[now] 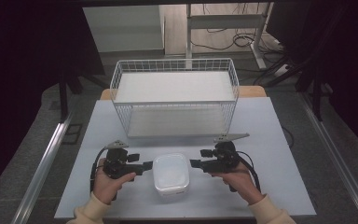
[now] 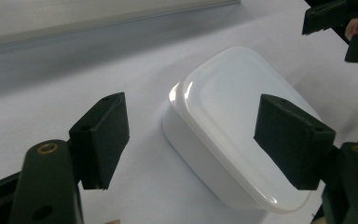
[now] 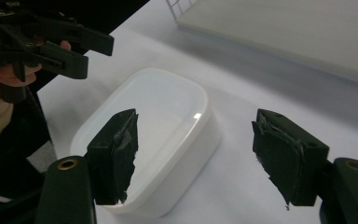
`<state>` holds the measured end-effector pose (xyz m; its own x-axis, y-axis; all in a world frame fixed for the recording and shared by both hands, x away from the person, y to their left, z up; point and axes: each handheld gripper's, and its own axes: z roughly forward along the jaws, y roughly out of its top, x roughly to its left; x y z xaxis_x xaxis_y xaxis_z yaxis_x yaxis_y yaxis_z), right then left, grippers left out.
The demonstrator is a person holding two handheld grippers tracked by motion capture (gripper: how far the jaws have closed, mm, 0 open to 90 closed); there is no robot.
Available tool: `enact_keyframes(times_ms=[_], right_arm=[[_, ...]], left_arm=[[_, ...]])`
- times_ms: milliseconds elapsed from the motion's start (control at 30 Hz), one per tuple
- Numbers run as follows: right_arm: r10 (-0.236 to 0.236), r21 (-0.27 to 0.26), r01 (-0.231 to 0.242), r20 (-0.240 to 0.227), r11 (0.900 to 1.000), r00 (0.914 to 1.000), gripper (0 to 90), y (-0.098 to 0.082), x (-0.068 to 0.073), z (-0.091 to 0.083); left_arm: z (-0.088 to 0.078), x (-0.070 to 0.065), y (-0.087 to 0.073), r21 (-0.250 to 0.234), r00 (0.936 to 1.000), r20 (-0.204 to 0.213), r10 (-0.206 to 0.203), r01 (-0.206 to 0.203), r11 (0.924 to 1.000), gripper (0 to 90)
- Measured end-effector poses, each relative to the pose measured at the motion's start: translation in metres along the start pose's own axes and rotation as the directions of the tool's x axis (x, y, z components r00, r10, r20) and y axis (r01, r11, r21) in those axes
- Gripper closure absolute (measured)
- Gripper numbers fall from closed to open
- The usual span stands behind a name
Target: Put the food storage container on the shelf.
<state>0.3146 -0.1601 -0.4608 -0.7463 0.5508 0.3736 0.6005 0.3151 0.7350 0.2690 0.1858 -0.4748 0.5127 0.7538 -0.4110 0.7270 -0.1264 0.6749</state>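
White lidded container (image 1: 171, 174) sat flat on the light table (image 1: 270, 140), lid on, directly between the two grippers. Nothing was gripping it.

Left gripper (image 1: 145, 167) pointed inward at the container's left side, tips just beside its wall; contact could not be told from the high view. In the left gripper view the jaws stood wide apart, the container (image 2: 233, 126) ahead of them and slightly to the right, its near corner reaching between the pads (image 2: 100, 140) without touching either. Released.

Right gripper (image 1: 195, 164) mirrored it from the other side, tips just short of the container's right edge. In the right gripper view the jaws were spread, pads (image 3: 286, 156) worn and ragged, the container (image 3: 158, 135) ahead and left of centre, behind the left pad, not pressed. Released, holding nothing.

Beyond both grippers, farther across the table, stood a white wire basket (image 1: 175, 95), well apart from the container. The person's hands (image 1: 106, 183) gripped the gripper bodies from the near edge.
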Motion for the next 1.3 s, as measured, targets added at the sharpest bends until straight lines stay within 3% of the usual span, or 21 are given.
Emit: enact_keyframes(times_ms=[67,233,333,433,567,733,1000,1067,1100,1233,1300], right_arm=[[0.02,0.011,-0.02,-0.019,1.0,0.9996,31.2,-0.001,0.001,0.004],[0.037,0.042,-0.036,-0.015,0.998,0.9992,32.5,-0.002,0.003,0.013],[0.049,0.051,-0.048,-0.014,0.998,0.9987,32.9,-0.002,0.003,0.016],[0.06,0.058,-0.059,-0.015,0.997,0.9981,33.2,-0.002,0.004,0.019],[0.074,0.071,-0.072,-0.022,0.995,0.997,33.7,-0.002,0.004,0.027],[0.082,0.086,-0.081,-0.015,0.993,0.9965,34.6,-0.003,0.005,0.035],[0.118,0.094,-0.116,-0.021,0.989,0.9928,36.9,-0.007,0.001,0.039],[0.146,0.093,-0.142,-0.038,0.985,0.9885,37.7,-0.009,-0.001,0.04],[0.155,0.094,-0.15,-0.042,0.984,0.9871,37.9,-0.01,-0.001,0.041],[0.16,0.099,-0.155,-0.044,0.983,0.9861,39.0,-0.011,0.0,0.042],[0.161,0.104,-0.156,-0.042,0.982,0.986,39.9,-0.012,0.0,0.043]], left_arm=[[0.002,0.002,-0.001,0.005,0.9993,0.029,-0.022,0.022,0.9997,25.9],[0.005,0.004,-0.002,0.014,0.995,0.076,-0.064,0.063,0.9979,26.5],[0.005,0.005,-0.003,0.018,0.9895,0.115,-0.087,0.086,0.9962,27.1],[0.005,0.005,-0.004,0.018,0.9879,0.124,-0.093,0.091,0.9956,27.8],[0.007,0.008,-0.007,0.025,0.9767,0.168,-0.133,0.131,0.9911,29.4],[0.014,0.009,-0.01,0.047,0.9689,0.187,-0.162,0.156,0.9867,31.3],[0.022,0.006,-0.012,0.076,0.9699,0.188,-0.155,0.143,0.9869,35.4],[0.026,0.007,-0.014,0.101,0.9518,0.23,-0.203,0.184,0.9777,36.7],[0.027,0.008,-0.015,0.102,0.9476,0.237,-0.215,0.195,0.9754,37.2],[0.029,0.011,-0.017,0.111,0.9391,0.244,-0.242,0.221,0.969,39.7],[0.03,0.011,-0.018,0.112,0.9394,0.235,-0.25,0.229,0.9669,40.6]])
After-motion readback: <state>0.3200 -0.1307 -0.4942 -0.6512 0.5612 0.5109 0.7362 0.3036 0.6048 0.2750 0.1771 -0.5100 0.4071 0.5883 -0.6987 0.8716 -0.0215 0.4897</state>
